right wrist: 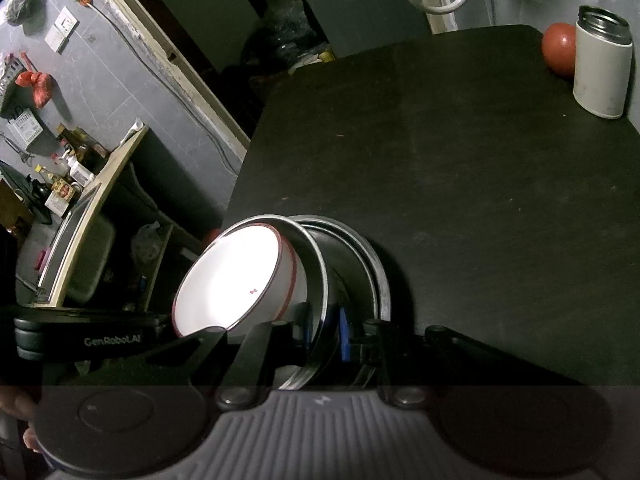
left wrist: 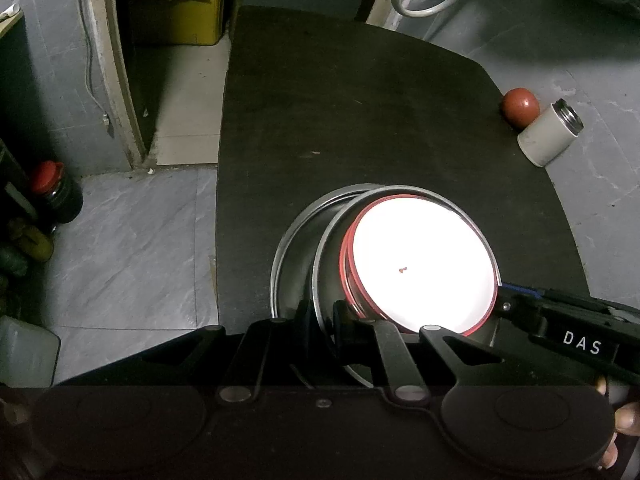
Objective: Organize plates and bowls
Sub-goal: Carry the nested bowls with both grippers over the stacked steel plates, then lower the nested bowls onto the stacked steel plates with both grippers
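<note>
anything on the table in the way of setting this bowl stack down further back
Nothing visible. Both grippers, left and right, are clamped on the metal bowl holding the white bowl. The table behind is bare; the only other items, a ball and flask, sit at its far right corner.

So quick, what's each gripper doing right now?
Left gripper: shut on the rim of the steel bowl that has the white bowl in it.
Right gripper: shut on the same steel bowl's rim.
</note>
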